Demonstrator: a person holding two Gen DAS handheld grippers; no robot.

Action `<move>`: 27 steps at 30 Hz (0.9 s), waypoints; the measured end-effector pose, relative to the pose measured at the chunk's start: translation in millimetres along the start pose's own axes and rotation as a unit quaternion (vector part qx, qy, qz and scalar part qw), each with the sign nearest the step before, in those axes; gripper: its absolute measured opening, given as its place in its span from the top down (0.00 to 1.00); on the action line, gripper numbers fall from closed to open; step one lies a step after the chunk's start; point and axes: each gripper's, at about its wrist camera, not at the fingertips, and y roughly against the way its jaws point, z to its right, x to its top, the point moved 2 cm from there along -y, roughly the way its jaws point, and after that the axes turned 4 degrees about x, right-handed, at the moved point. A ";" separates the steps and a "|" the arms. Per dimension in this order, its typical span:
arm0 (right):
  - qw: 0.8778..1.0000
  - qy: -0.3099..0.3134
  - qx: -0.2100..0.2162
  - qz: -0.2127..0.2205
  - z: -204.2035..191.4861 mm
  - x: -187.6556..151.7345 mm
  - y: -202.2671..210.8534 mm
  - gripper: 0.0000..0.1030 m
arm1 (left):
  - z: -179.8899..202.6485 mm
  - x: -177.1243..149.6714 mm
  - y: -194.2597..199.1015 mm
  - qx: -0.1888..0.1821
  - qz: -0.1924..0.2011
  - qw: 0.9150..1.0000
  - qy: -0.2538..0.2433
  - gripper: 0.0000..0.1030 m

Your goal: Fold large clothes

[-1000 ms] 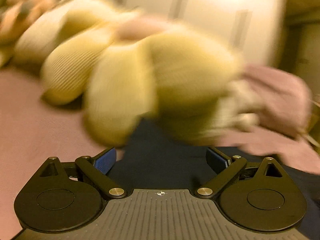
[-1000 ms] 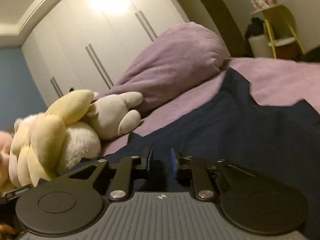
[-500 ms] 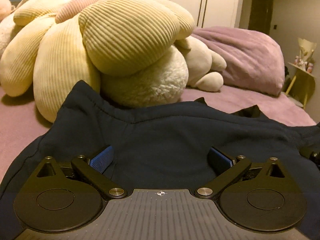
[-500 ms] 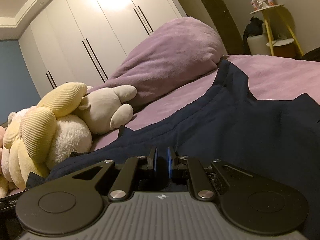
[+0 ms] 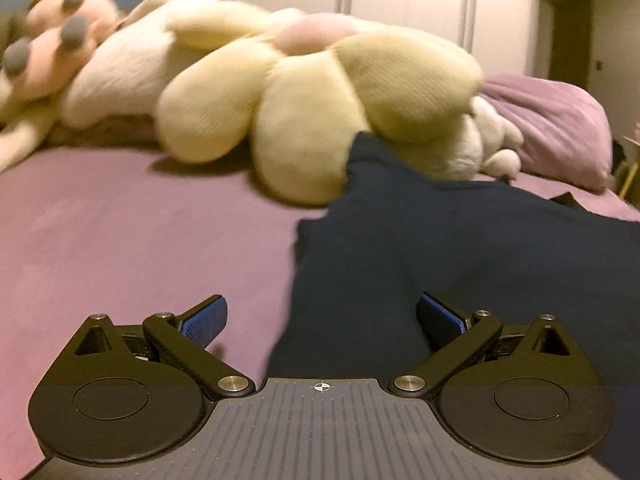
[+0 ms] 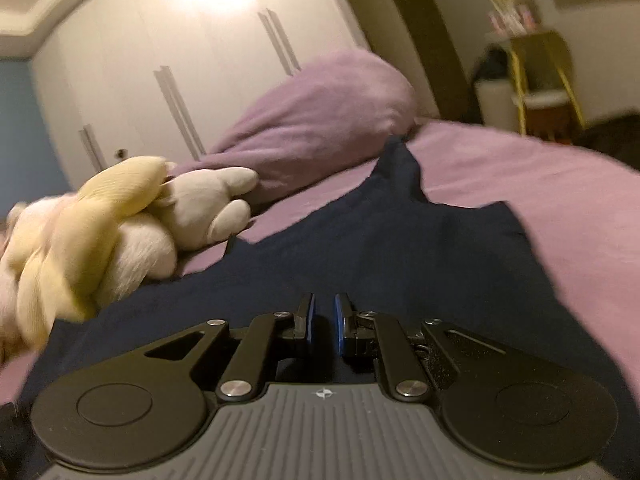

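Left wrist cam is showing my left gripper spread wide and gripping nothing, hovering right over the side edge of the navy garment that's lying across the purple bed, running from 6 up toward 1 o'clock where it's touching the yellow flower plush. On the right wrist cam my right gripper is sitting almost closed, and I can't tell if it's pinching cloth. I'm thinking the trick here is getting that edge between the pads before closing, then lifting clear of the plush.
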 end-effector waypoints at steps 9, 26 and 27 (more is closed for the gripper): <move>0.995 -0.070 -0.053 -0.041 31.1 -15.0 138.5 0.82 | -55.8 -24.3 43.1 -0.115 -0.122 0.981 0.101 0.00; 0.909 -0.410 -0.008 -0.077 101.6 -26.8 95.4 0.56 | -25.3 -3.3 -5.8 -0.176 -0.202 0.946 0.183 0.40; 0.909 -0.410 -0.010 -0.075 100.4 -27.0 91.0 0.58 | -25.6 -0.8 -4.8 -0.182 -0.201 0.946 0.181 0.49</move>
